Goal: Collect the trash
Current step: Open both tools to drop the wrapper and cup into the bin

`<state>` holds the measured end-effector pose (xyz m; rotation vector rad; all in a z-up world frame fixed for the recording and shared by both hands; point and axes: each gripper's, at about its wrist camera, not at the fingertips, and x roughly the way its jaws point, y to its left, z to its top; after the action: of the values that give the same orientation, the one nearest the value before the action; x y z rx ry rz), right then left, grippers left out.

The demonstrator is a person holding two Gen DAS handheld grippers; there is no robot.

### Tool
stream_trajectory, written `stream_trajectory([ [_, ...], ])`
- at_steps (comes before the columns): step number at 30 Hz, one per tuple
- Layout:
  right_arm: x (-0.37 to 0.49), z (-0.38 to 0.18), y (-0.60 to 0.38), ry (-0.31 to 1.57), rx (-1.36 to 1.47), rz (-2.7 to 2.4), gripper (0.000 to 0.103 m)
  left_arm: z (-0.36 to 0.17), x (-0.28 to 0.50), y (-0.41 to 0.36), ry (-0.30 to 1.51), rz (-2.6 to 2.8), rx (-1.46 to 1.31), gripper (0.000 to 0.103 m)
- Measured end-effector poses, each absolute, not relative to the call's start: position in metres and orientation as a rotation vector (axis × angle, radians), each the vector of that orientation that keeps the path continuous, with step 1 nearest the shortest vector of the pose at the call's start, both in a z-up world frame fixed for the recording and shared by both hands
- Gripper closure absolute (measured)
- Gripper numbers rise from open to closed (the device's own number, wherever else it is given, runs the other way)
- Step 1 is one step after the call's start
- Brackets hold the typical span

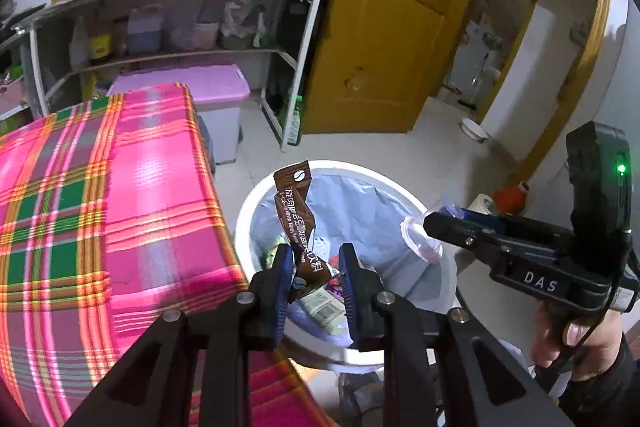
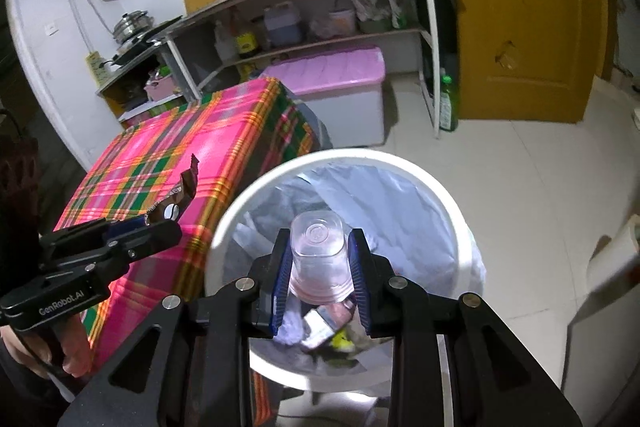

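Trash bin (image 2: 452, 211) under both hand-held grippers, angled down w/ loads.

Both tongs, left (image 1: 314, 263) and right (image 2: 320, 247), point downward, clamped.

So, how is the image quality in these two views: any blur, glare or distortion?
Left wrist view: strong fisheye bending with dark corners; the plaid tablecloth has a pale sheen, and the brown wrapper is sharp. Right wrist view: the same curving; the white bin and clear cup are sharp, but the right edge is smeared.
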<state>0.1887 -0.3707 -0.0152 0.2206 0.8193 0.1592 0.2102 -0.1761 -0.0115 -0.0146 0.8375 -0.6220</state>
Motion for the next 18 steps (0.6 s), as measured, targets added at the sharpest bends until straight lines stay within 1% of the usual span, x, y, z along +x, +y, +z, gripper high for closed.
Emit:
stream_trajectory([
  [4, 0.191, -0.024, -0.374, 0.845, 0.221, 0.152, 0.073, -0.021, 0.218, -0.187, 0.872, -0.629, -0.005, 0.078],
  [5, 0.191, -0.026, -0.375, 0.85, 0.221, 0.152, 0.071, -0.024, 0.22, -0.188, 0.881, -0.629, -0.007, 0.074],
  [6, 0.191, -0.025, -0.375, 0.851, 0.219, 0.153, 0.064, -0.026, 0.222, -0.189, 0.885, -0.626, -0.008, 0.072],
  [7, 0.191, -0.025, -0.375, 0.85, 0.218, 0.154, 0.061, -0.027, 0.223, -0.189, 0.888, -0.624, -0.011, 0.069],
  [8, 0.19, -0.024, -0.375, 0.844, 0.216, 0.157, 0.059, -0.028, 0.223, -0.189, 0.89, -0.624, -0.015, 0.069],
  [13, 0.184, -0.019, -0.371, 0.828, 0.202, 0.163, 0.059, -0.027, 0.221, -0.183, 0.883, -0.617, -0.026, 0.069],
  [18, 0.171, -0.009, -0.364, 0.799, 0.184, 0.163, 0.059, -0.015, 0.209, -0.172, 0.845, -0.594, -0.029, 0.069],
])
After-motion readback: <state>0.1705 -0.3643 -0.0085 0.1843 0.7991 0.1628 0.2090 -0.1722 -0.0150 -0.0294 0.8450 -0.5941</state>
